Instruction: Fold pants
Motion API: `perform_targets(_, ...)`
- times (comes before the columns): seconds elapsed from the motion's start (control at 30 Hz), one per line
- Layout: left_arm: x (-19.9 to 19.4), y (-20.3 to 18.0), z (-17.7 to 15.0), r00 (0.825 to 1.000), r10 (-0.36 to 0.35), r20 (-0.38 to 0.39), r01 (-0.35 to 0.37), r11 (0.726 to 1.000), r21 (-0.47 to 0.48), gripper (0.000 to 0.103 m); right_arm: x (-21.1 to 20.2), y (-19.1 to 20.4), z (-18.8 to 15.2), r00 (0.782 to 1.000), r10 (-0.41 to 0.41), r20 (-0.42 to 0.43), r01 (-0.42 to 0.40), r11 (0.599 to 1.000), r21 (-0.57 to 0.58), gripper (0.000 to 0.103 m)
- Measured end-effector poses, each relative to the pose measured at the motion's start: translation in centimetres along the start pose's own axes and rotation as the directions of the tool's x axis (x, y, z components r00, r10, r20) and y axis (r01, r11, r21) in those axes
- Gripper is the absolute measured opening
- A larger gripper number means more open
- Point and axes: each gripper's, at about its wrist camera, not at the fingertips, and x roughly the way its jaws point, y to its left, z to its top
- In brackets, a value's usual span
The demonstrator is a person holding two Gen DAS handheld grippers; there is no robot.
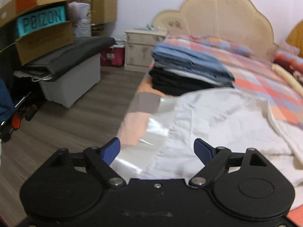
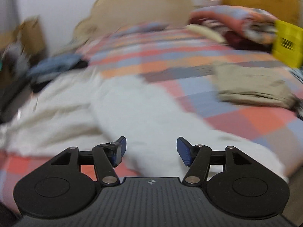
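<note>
Closest to you, your left tongs (image 1: pixel 157 149) hang spread apart and empty over the near edge of the bed (image 1: pixel 280 102), above the off-white pants (image 1: pixel 217 121) and a shiny clear plastic sheet (image 1: pixel 151 138) that lies under their left edge. Your right tongs (image 2: pixel 151 149) are likewise parted, gripping nothing, just above one pale trouser leg (image 2: pixel 144 113) that runs away from you across the checked bedspread (image 2: pixel 236 111). The pants lie spread and rumpled on the bed in front of both tongs; the right wrist view is heavily blurred, so the exact lay of the second leg is hard to read. Beyond them sits a stack of folded jeans and dark trousers (image 1: pixel 189 70), and to the right a folded khaki pair (image 2: pixel 251 87), which suggests finished pieces go there. By my reading, you are at the start of this pair: nothing is gripped and no fold is made. The next move calls for lowering each set of tongs onto a cloth edge, pinching only the pants and not the plastic beneath, then bringing one leg over the other.
</note>
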Motion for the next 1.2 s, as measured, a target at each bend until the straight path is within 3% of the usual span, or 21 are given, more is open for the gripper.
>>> perform_targets(0.17, 2.1, -1.4, -0.2, 1.0, -0.011, -0.027, 0.011, 1.0, 0.023, 0.085, 4.4, 2.7, 1.0, 1.0, -0.015, -0.023, 0.012, 0.99, -0.141, 0.093)
perform_targets(0.27, 2.4, -1.5, -0.6, 1.0, -0.007, -0.027, 0.008, 0.999, 0.05, 0.086, 4.1, 2.0, 1.5, 0.999, -0.019, -0.035, 0.014, 0.99, -0.142, 0.02)
perform_targets(0.37, 4.1, -1.1, -0.3, 0.999, 0.004, -0.04, -0.002, 0.998, 0.055, 0.086, 2.9, 0.1, 2.9, 1.0, -0.003, -0.009, 0.003, 0.998, -0.06, 0.007)
perform_targets(0.57, 5.7, -1.8, 2.0, 1.0, 0.003, -0.014, -0.002, 0.995, 0.102, 0.086, 2.0, -2.6, 6.8, 0.994, -0.068, 0.089, 0.069, 0.998, -0.004, 0.005)
perform_targets(0.73, 8.6, -2.2, 5.3, 1.0, -0.024, -0.01, 0.025, 0.993, 0.119, 0.09, 2.7, -5.2, 11.1, 0.964, -0.203, 0.169, 0.203, 0.979, 0.017, 0.004)
perform_targets(0.93, 15.2, -2.9, 8.1, 0.995, -0.056, -0.085, 0.069, 0.985, 0.161, 0.096, 5.0, -7.4, 14.7, 0.946, -0.265, 0.184, 0.268, 0.963, 0.01, 0.004)
perform_targets(1.2, 23.5, -1.5, 9.0, 0.973, -0.141, -0.182, 0.154, 0.986, 0.057, 0.103, 8.4, -7.9, 16.9, 0.936, -0.318, 0.151, 0.328, 0.944, -0.044, 0.004)
